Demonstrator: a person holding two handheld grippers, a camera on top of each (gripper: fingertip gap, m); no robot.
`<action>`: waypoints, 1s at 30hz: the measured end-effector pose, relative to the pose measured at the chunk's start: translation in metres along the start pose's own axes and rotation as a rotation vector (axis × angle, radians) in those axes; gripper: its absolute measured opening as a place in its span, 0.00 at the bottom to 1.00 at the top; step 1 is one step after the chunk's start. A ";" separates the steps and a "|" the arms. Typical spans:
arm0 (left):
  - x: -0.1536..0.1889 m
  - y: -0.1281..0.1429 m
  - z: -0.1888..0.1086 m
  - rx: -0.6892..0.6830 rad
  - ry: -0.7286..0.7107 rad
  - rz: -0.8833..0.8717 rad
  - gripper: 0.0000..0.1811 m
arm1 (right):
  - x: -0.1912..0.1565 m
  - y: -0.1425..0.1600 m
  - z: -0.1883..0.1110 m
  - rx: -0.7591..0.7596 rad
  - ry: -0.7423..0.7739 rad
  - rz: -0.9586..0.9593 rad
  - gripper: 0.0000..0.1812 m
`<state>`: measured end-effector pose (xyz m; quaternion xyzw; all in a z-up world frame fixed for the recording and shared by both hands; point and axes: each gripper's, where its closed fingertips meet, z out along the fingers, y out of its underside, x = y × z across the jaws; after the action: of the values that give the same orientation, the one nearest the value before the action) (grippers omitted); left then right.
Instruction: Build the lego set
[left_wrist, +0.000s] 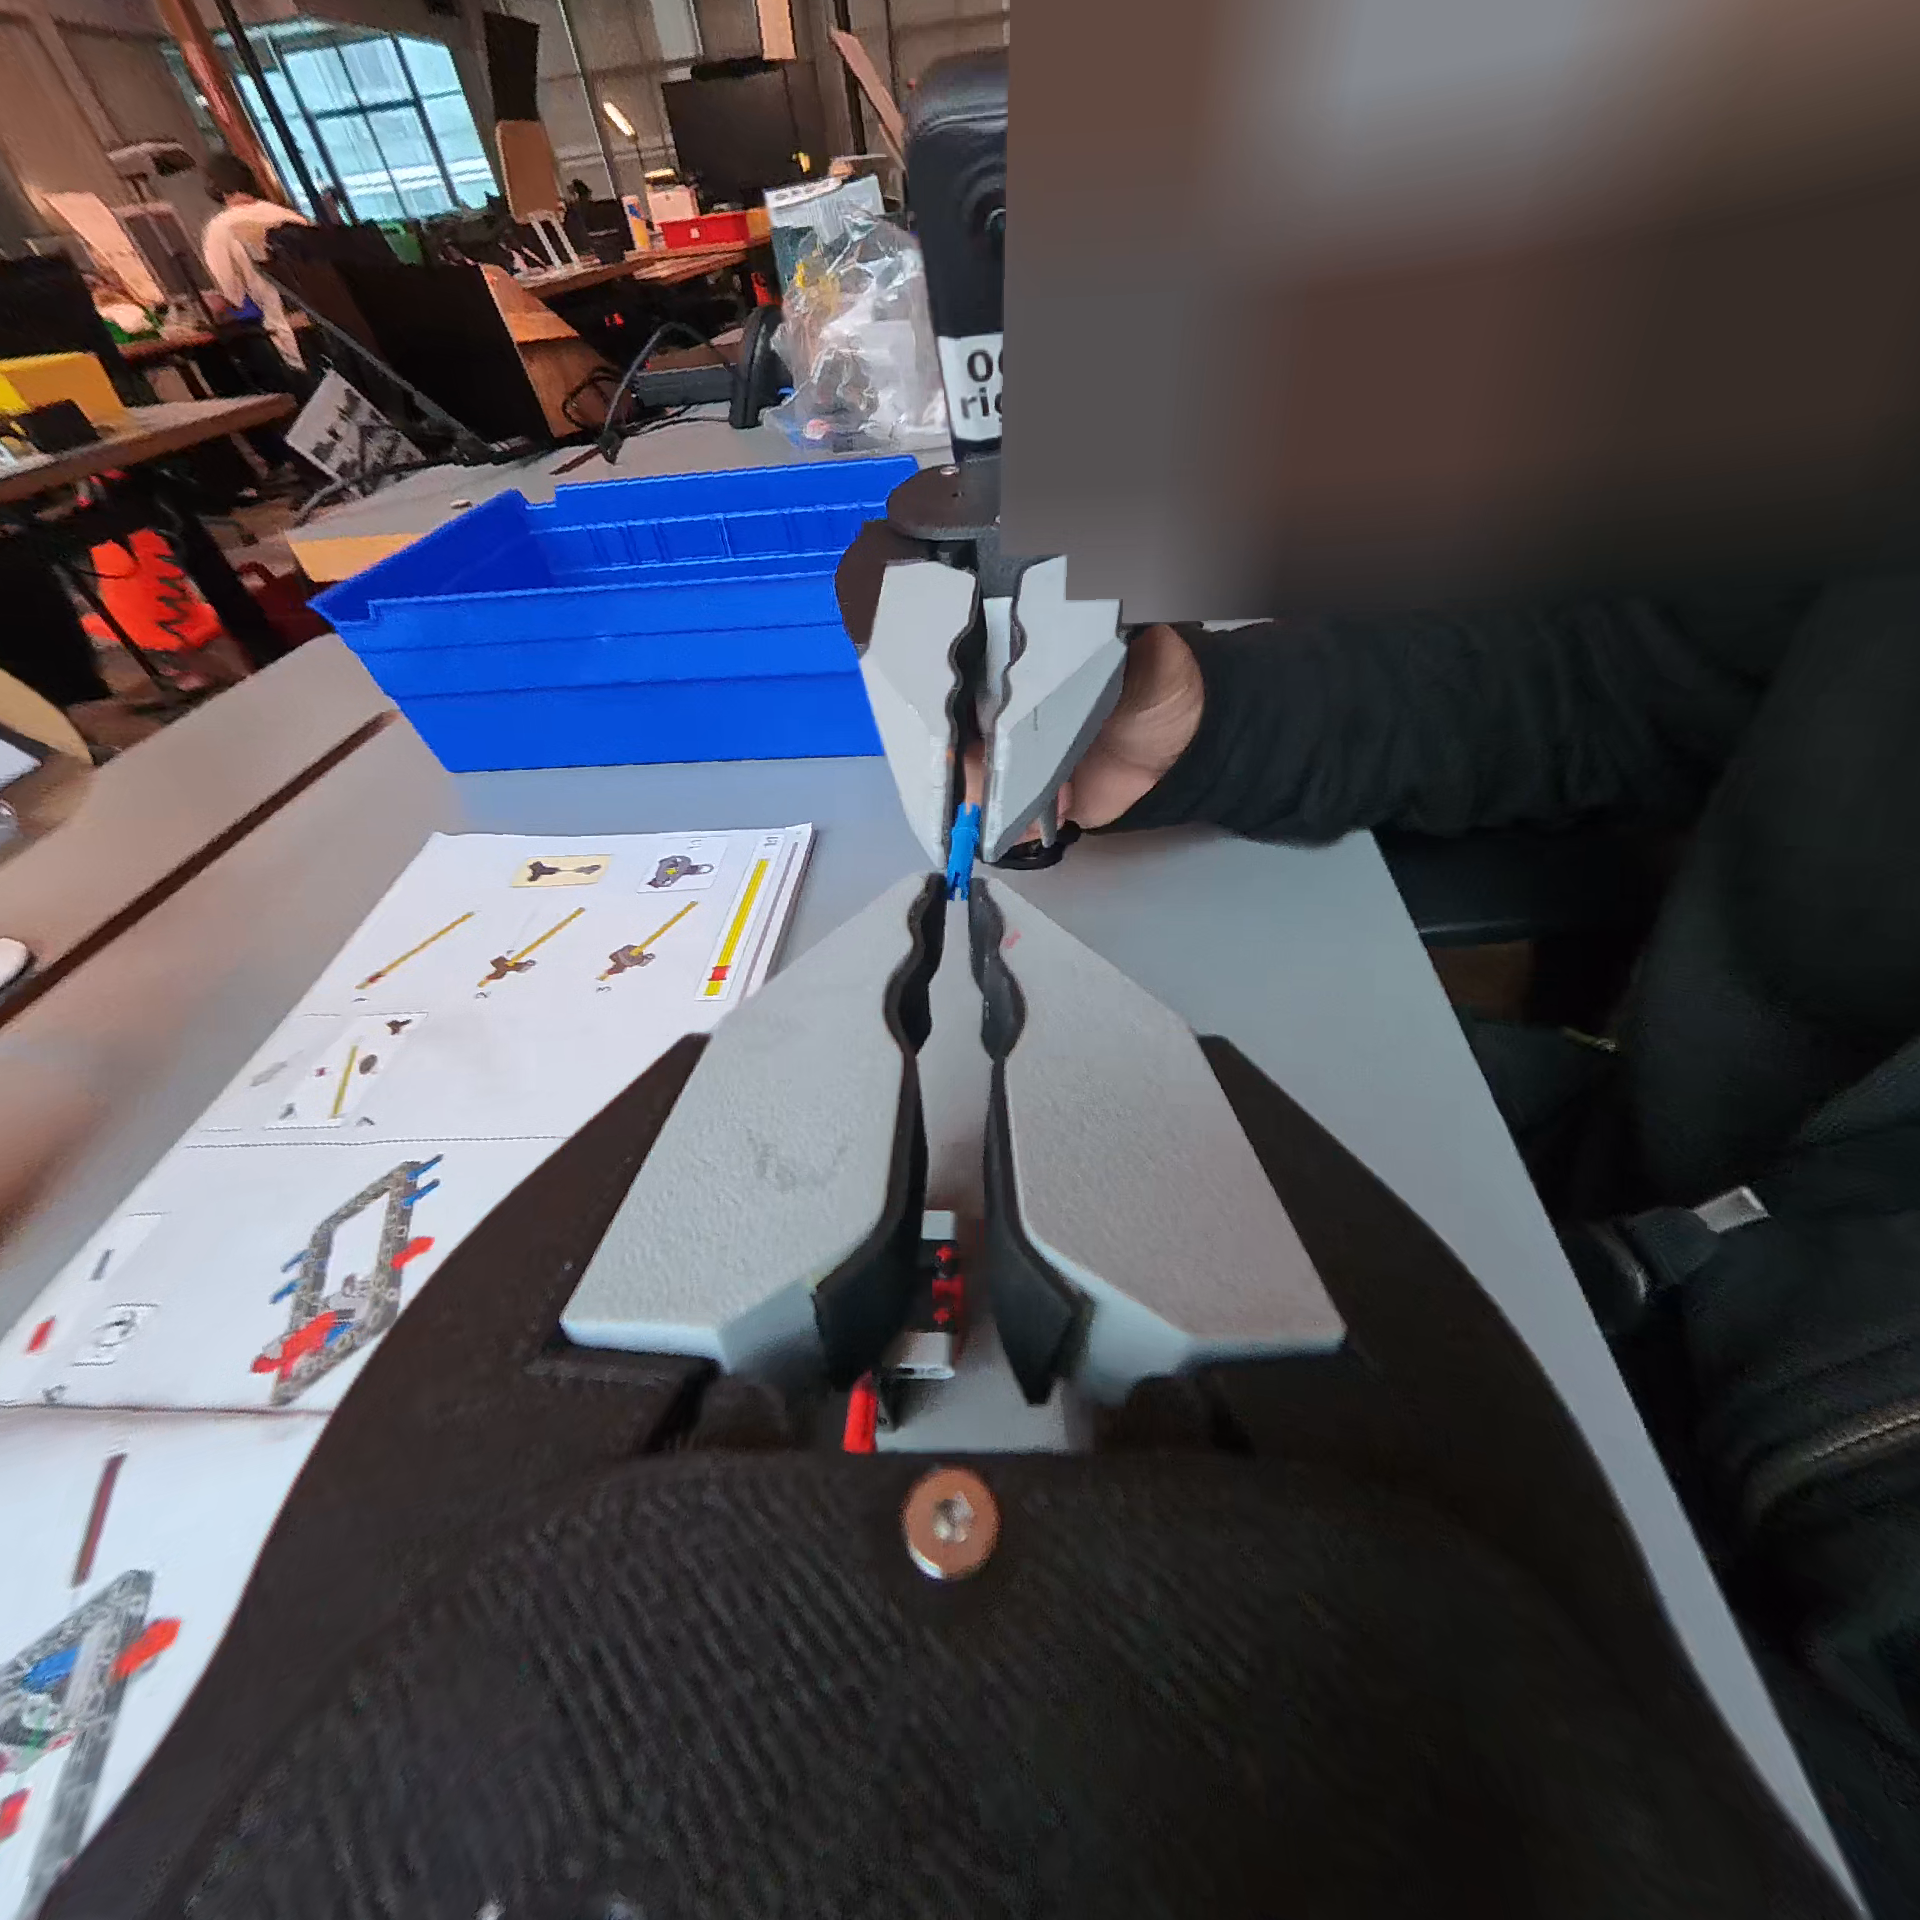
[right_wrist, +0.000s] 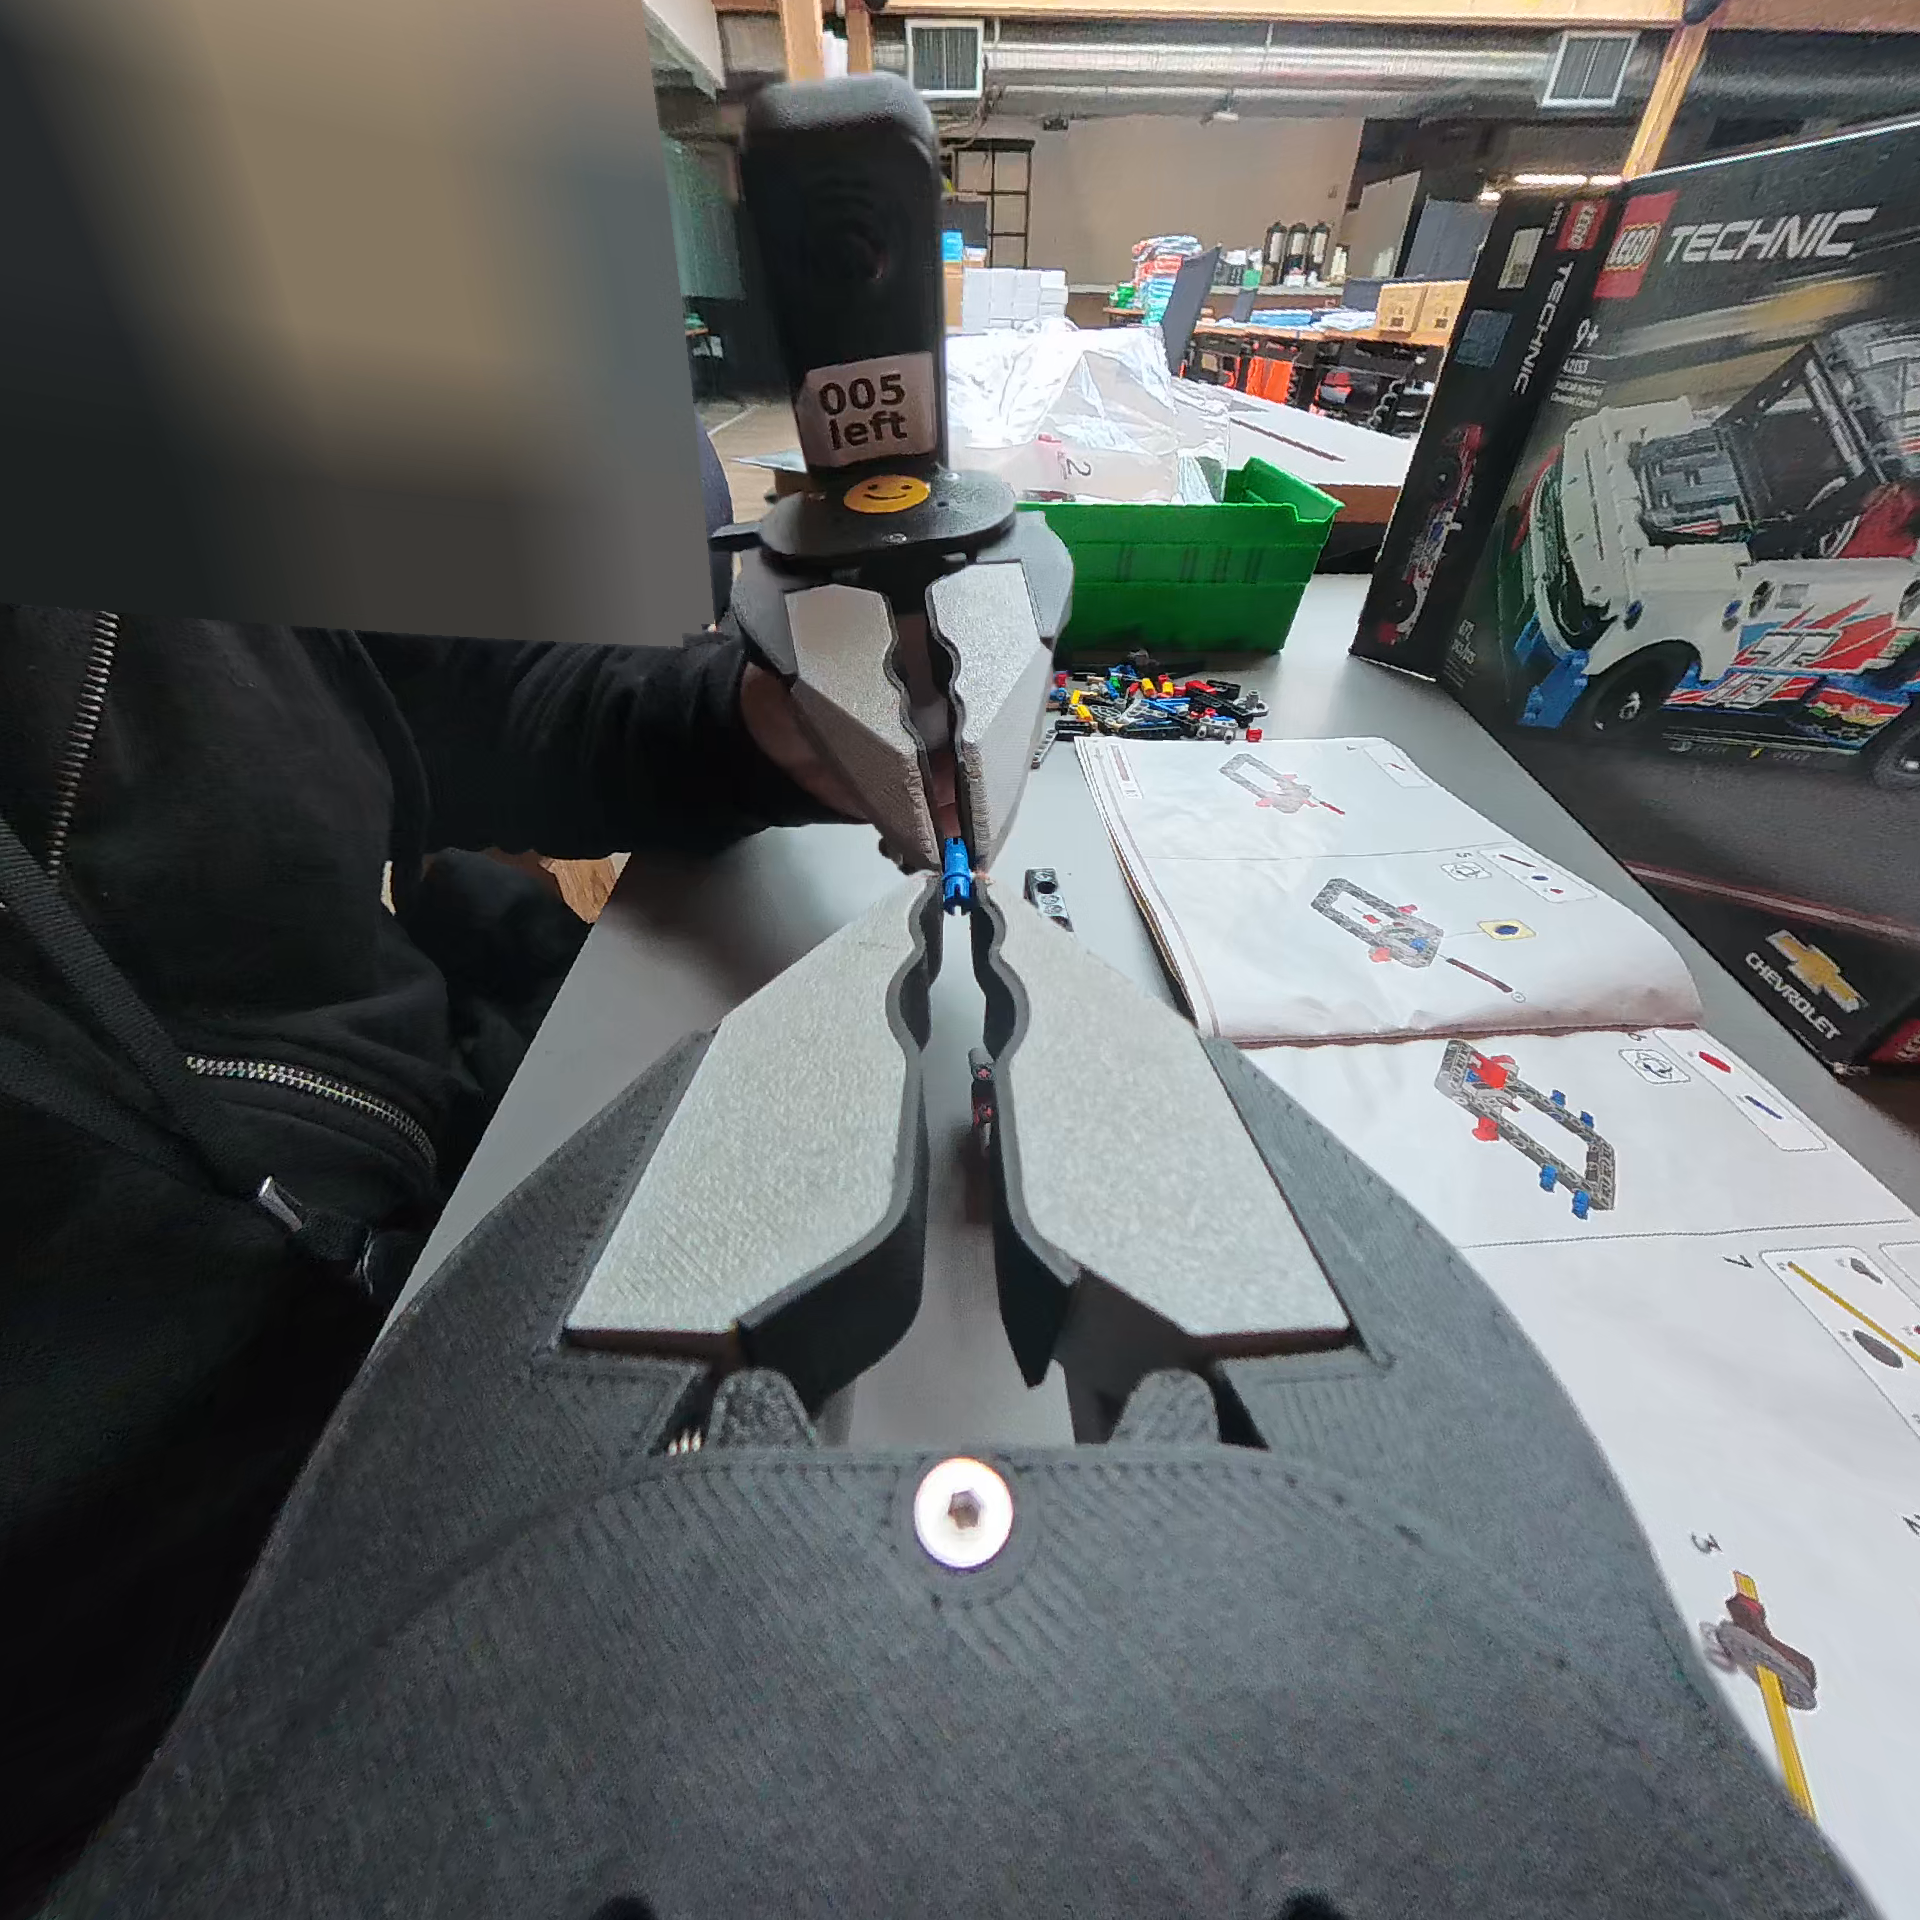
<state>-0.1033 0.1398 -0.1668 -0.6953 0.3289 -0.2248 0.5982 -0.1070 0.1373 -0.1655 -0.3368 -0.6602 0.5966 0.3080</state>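
The small blue pin (left_wrist: 961, 847) is clamped tip-to-tip by left gripper (left_wrist: 954, 891) and right gripper (right_wrist: 958, 902) above the grey surface (left_wrist: 1195, 935), near the manual (right_wrist: 1351, 883).

Each camera sits just behind its own gripper, low over the grey table (left_wrist: 1195, 935), and looks forward along the two fingers. The two cameras face each other, very close. Both show the small blue peg (left_wrist: 961, 844) (right_wrist: 956, 868) in the middle. They also share the open booklet (left_wrist: 436, 1039) (right_wrist: 1351, 883) beside the peg.
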 end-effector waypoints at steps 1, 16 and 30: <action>-0.002 0.000 0.000 -0.004 -0.003 -0.007 0.01 | 0.002 0.001 0.000 -0.003 0.007 0.009 0.01; -0.029 0.050 -0.008 -0.293 -0.105 0.078 0.13 | 0.038 0.042 -0.010 -0.143 0.059 0.376 0.01; -0.023 0.048 0.003 -0.228 -0.039 -0.010 0.08 | 0.027 0.056 0.003 -0.209 0.015 0.398 0.01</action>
<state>-0.1258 0.1556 -0.2129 -0.7648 0.3373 -0.1754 0.5202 -0.1208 0.1615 -0.2209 -0.4949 -0.6365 0.5716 0.1525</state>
